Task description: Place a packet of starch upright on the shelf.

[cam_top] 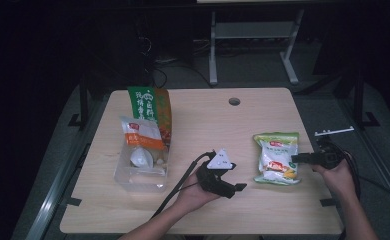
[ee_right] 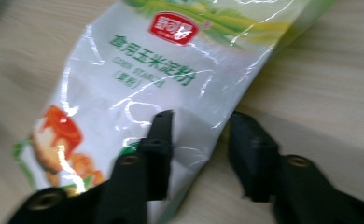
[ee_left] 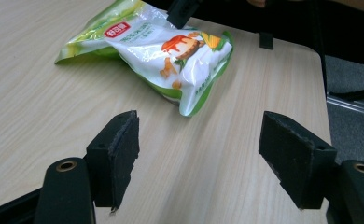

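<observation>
- The right gripper (ee_right: pixel 196 149) has its jaws part open, astride the long edge of the starch bag (ee_right: pixel 161 88): one finger (ee_right: pixel 159 149) lies over the bag's white face, the other (ee_right: pixel 250 154) over bare table (ee_right: pixel 320 84) just beside the edge.
- The film between the fingers is not pinched; a gap shows on both sides of it.
- In the high view the right gripper (cam_top: pixel 297 159) meets the bag (cam_top: pixel 278 157) from the side of the person's right hand (cam_top: pixel 339 176).
- The left gripper (ee_left: pixel 203 156) has its jaws wide apart with nothing between them, only table (ee_left: pixel 45 121).
- The bag (ee_left: pixel 166 51) lies flat ahead of the left fingers, near but apart, its bottom corner closest to them.
- In the high view the left gripper (cam_top: pixel 233 182) sits in the left hand (cam_top: pixel 195 192), pointing toward the bag.
- Well away behind the left fingers, a clear tub (cam_top: pixel 140 172) holds a red-and-white packet (cam_top: pixel 143 134); a green-and-orange packet (cam_top: pixel 150 107) lies just beyond the tub.
</observation>
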The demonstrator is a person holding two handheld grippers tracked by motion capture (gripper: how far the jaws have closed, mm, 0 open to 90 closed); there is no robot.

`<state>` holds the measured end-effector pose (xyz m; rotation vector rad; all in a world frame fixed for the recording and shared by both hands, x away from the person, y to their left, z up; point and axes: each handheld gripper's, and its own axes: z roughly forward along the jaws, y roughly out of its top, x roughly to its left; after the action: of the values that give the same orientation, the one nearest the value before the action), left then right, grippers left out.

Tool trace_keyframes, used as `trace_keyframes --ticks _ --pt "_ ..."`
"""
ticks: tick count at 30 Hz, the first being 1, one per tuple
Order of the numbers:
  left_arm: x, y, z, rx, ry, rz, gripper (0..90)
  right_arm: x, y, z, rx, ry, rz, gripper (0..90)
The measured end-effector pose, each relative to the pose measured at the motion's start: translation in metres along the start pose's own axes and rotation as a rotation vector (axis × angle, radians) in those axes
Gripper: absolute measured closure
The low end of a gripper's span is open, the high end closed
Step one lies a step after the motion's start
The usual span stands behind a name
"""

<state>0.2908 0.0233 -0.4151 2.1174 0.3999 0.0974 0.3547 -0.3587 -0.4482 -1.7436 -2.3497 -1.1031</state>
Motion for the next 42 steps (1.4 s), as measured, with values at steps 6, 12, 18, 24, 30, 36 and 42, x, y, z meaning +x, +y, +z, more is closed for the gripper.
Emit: trace_keyframes --ticks 6,12,18,24,30,36,42 --pt "0.004 0.0 0.003 0.007 0.005 -0.006 28.8 0.005 -0.003 0.001 0.001 -0.001 -0.017 82.1" --pt "0.007 0.001 0.001 0.0 0.017 -0.003 28.8 0.014 -0.008 -0.003 0.041 -0.003 -0.037 83.8" --pt "0.009 0.002 0.003 0.006 0.022 -0.005 28.9 0.006 -0.004 0.001 0.013 0.012 0.016 56.7" --pt "0.014 0.004 0.008 0.008 0.024 -0.021 28.9 0.0 -0.001 0.01 -0.007 0.08 0.062 81.9" --pt "0.014 0.008 0.011 0.011 0.021 -0.02 29.0 0.023 0.0 0.003 -0.012 -0.016 -0.052 89.3" --pt "0.016 0.01 0.014 0.008 0.013 -0.028 29.1 0.046 -0.003 -0.017 -0.088 -0.017 -0.136 89.6" --pt "0.018 0.015 0.022 0.007 0.008 -0.038 29.0 0.067 -0.007 -0.03 -0.136 -0.03 -0.221 89.6"
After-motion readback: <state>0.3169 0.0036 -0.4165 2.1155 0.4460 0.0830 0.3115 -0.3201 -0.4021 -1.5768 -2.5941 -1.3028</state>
